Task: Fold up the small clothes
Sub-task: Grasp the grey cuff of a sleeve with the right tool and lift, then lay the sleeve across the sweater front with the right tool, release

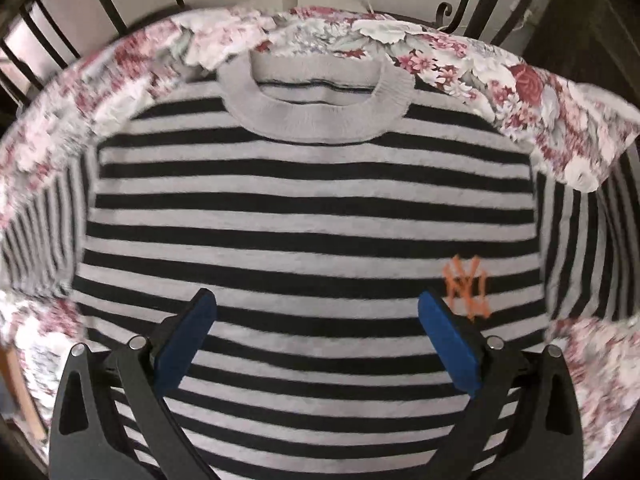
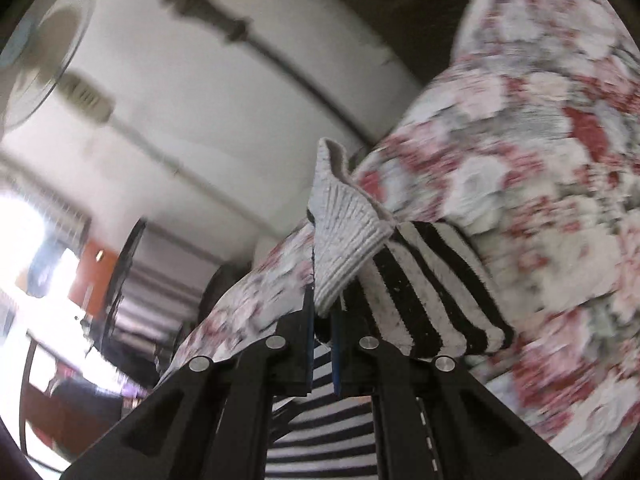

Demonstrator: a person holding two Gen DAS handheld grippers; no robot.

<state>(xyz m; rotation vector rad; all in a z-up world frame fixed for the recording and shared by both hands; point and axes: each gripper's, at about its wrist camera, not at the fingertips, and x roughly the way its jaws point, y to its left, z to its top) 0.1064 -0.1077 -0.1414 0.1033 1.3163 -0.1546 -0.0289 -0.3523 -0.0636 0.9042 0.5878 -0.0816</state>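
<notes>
Striped sweater (image 1: 312,216) flat on floral cover (image 1: 460,60) | right gripper (image 2: 322,320) pinching ribbed cuff (image 2: 344,240), lifted off the cover | left gripper (image 1: 316,320) spread above sweater chest | step: sleeve fold, likely | next: carry cuff across body.

One striped sweater (image 1: 312,216) is lying on one flowered cloth (image 1: 460,60), showing one orange logo (image 1: 466,286), one grey collar (image 1: 316,120) and two sleeves. One ribbed cuff (image 2: 344,236) is rising above the sweater. Two fans are standing beyond the cloth, one (image 2: 44,52) higher.
</notes>
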